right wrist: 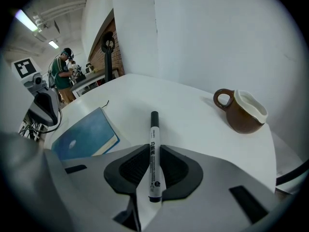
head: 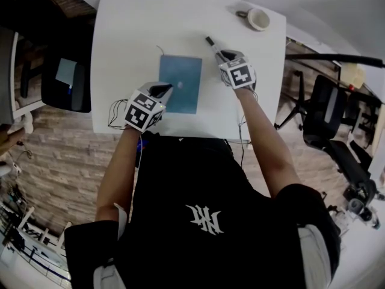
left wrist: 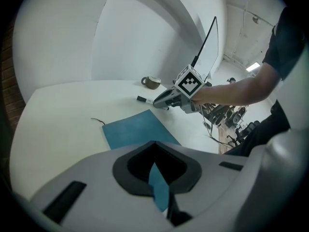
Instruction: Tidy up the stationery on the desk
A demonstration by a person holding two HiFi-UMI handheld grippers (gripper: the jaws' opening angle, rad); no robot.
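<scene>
Reaching over the white table (head: 132, 35) from the bottom of the head view, both forearms end in tongs that carry marker cubes. The left tongs (head: 162, 91), just left of centre, sit at the lower left edge of the blue notebook (head: 183, 80). Their own view shows the jaws drawn together, with a thin blue sliver of that notebook pinched between them. The rest of the book lies flat on the table. The right tongs (right wrist: 153, 154), right of centre in the head view, stand only narrowly apart, clamped on a white marker (right wrist: 154, 129) with a black cap. The pads press on both sides of its barrel, and the capped end sticks out ahead of the jaws, toward the top of the frame. The marker is just beyond the notebook's upper right corner. Farther back, in the upper right of the table, a brown mug (head: 257, 19) with a white inside stands well apart from both.
</scene>
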